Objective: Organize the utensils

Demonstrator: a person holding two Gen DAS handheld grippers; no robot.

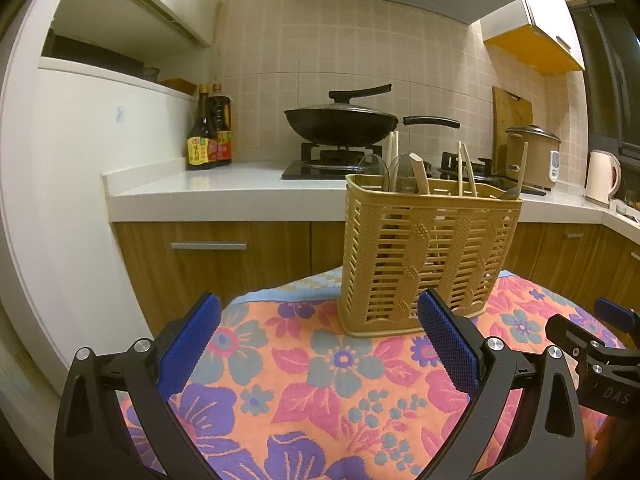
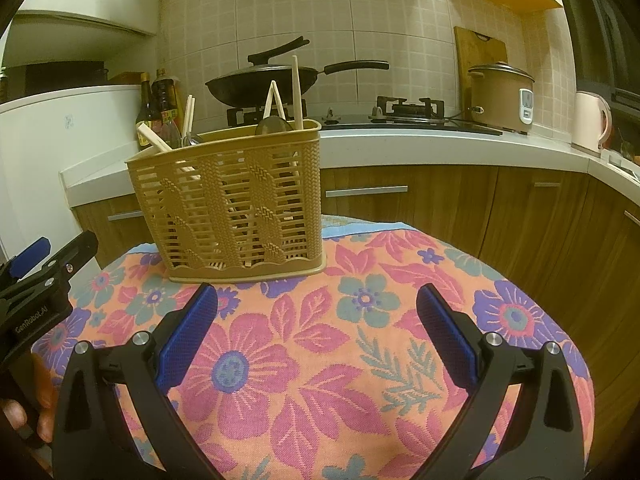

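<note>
A tan plastic utensil basket [image 1: 424,264] [image 2: 236,204] stands upright on a flowered cloth [image 1: 312,380] [image 2: 340,340]. Wooden chopsticks [image 1: 466,170] [image 2: 297,92], a wooden handle [image 1: 421,174] and spoons [image 2: 272,125] stick out of its top. My left gripper [image 1: 320,320] hovers open over the cloth just in front of the basket, nothing between its fingers. My right gripper [image 2: 318,308] is also open and empty, a little short of the basket. Each gripper shows at the edge of the other's view: the right gripper [image 1: 592,344], the left gripper [image 2: 44,276].
Behind the cloth runs a white kitchen counter [image 1: 224,188] with wooden cabinets below. On it are a black wok [image 1: 340,124] on a gas stove, sauce bottles [image 1: 210,136], a rice cooker [image 1: 532,156] and a kettle [image 1: 602,176]. A white fridge [image 1: 72,200] stands at left. A hand [image 2: 36,412] holds the left gripper.
</note>
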